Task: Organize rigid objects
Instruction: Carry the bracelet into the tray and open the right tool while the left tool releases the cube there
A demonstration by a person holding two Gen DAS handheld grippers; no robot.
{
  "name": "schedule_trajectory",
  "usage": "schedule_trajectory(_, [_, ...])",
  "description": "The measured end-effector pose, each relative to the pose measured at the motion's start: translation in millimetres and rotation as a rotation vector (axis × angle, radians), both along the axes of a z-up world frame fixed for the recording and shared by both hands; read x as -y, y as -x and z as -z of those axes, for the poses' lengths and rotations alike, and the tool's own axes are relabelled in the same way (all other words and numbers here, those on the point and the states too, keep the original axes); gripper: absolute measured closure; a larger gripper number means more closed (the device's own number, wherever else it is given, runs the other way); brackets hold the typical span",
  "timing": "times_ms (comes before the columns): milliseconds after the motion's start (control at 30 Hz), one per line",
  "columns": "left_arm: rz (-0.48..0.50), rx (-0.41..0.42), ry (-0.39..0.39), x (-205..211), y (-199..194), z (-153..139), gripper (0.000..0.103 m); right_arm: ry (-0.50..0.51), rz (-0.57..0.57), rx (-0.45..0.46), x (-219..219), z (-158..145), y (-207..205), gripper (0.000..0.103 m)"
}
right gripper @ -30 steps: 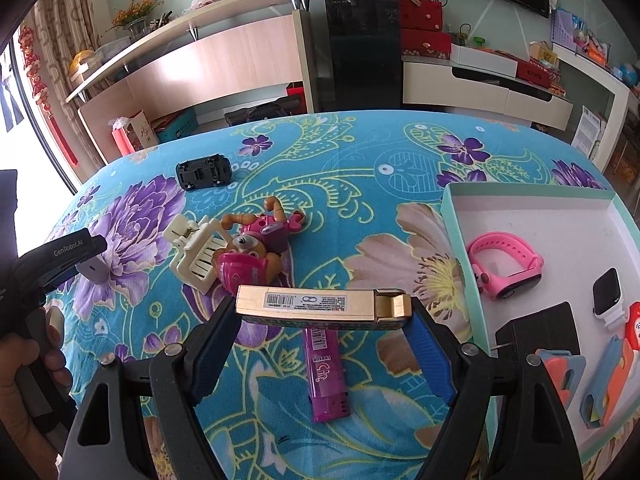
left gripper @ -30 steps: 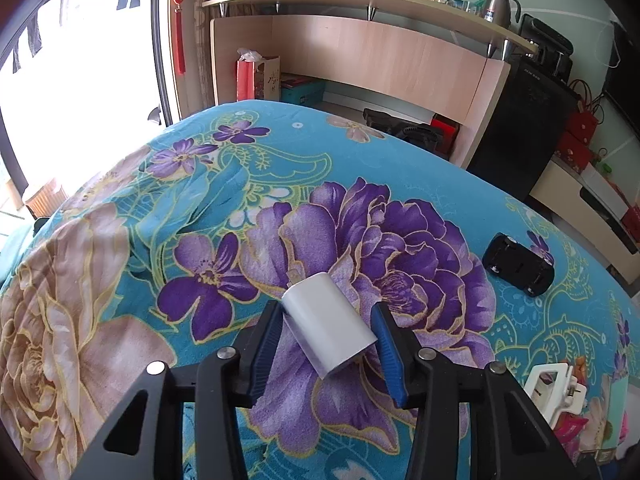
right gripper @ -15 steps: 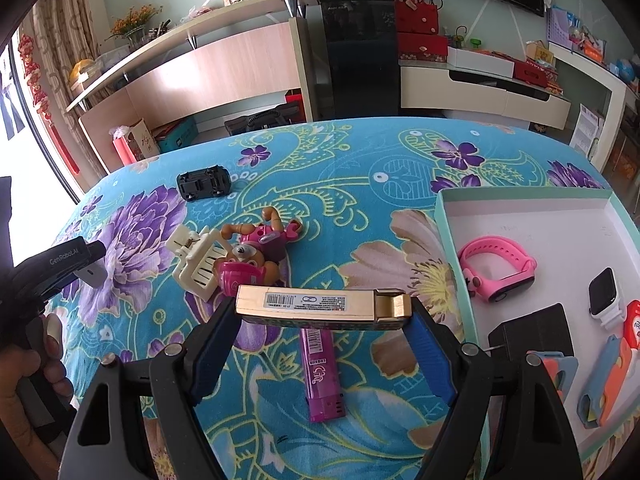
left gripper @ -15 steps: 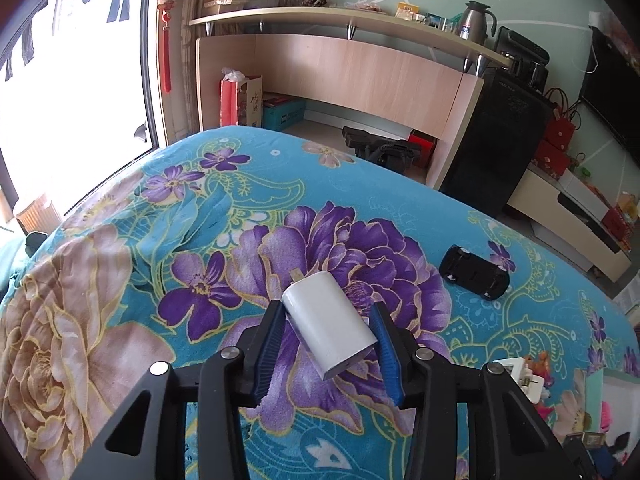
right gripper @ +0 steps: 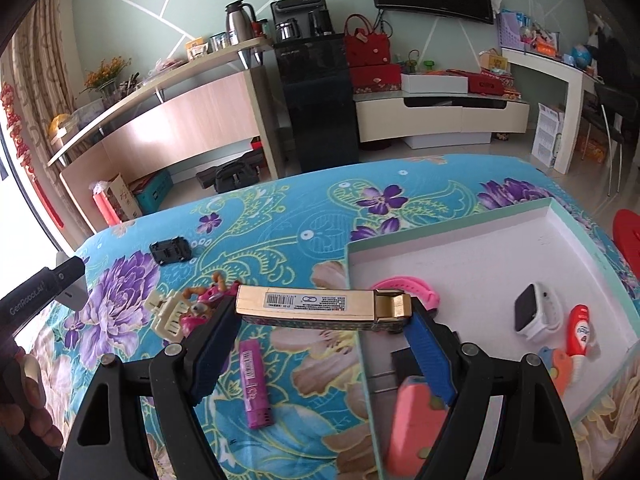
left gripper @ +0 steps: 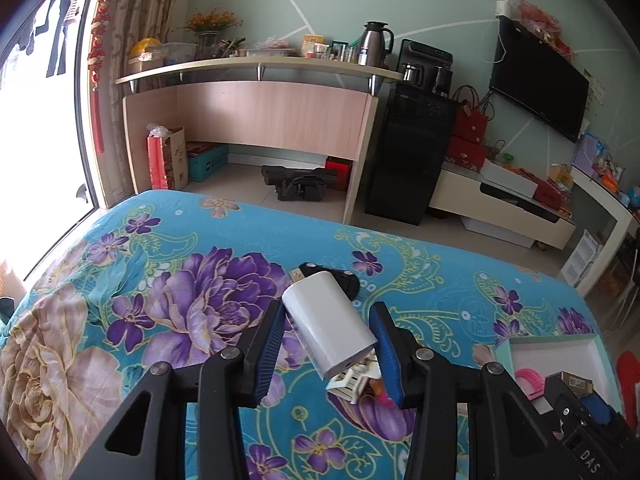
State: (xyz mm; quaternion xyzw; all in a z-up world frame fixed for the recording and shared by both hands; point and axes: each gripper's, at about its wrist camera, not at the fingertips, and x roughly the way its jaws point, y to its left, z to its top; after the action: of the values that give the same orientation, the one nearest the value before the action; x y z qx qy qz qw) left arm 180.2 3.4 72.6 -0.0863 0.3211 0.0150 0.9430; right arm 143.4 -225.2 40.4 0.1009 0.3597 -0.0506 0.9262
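A white power bank (left gripper: 330, 322) sits clamped in the left hand-held gripper (left gripper: 328, 350), raised above the flowered surface (left gripper: 120, 300); a long gold box (right gripper: 320, 307) is pinched end to end in the right hand-held gripper (right gripper: 320, 344), just at the near-left edge of the tray (right gripper: 472, 236), which already holds a pink band (right gripper: 416, 287) and a white watch (right gripper: 536, 314). The step looks like carrying both loads to the tray. Next, each needs bare tray floor below before the jaws open.
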Motion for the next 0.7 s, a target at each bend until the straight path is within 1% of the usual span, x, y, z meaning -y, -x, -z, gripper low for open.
schedule_trajectory(133, [0.097,0.01,-0.01,40.7,2.8,-3.5,0.056,-0.012,0.081,0.003,32.7,-2.4,6.3,0.02])
schedule_trajectory(267, [0.207,0.012,-0.014,84.3,5.6,-3.9,0.056,-0.001,0.163,-0.001,63.8,-2.5,12.3,0.02])
schedule_trajectory(433, [0.34,0.009,-0.051,134.7,13.3,-2.3,0.056,0.012,0.273,-0.009,103.8,-1.7,23.4,0.02])
schedule_trajectory(533, [0.405,-0.007,-0.061,158.4,16.9,-0.2,0.056,0.01,0.326,-0.01,121.9,-0.9,29.6,0.02])
schedule_trajectory(700, [0.494,-0.029,-0.1,198.2,19.3,7.0,0.056,0.044,0.406,-0.015,142.6,1.0,38.0,0.02])
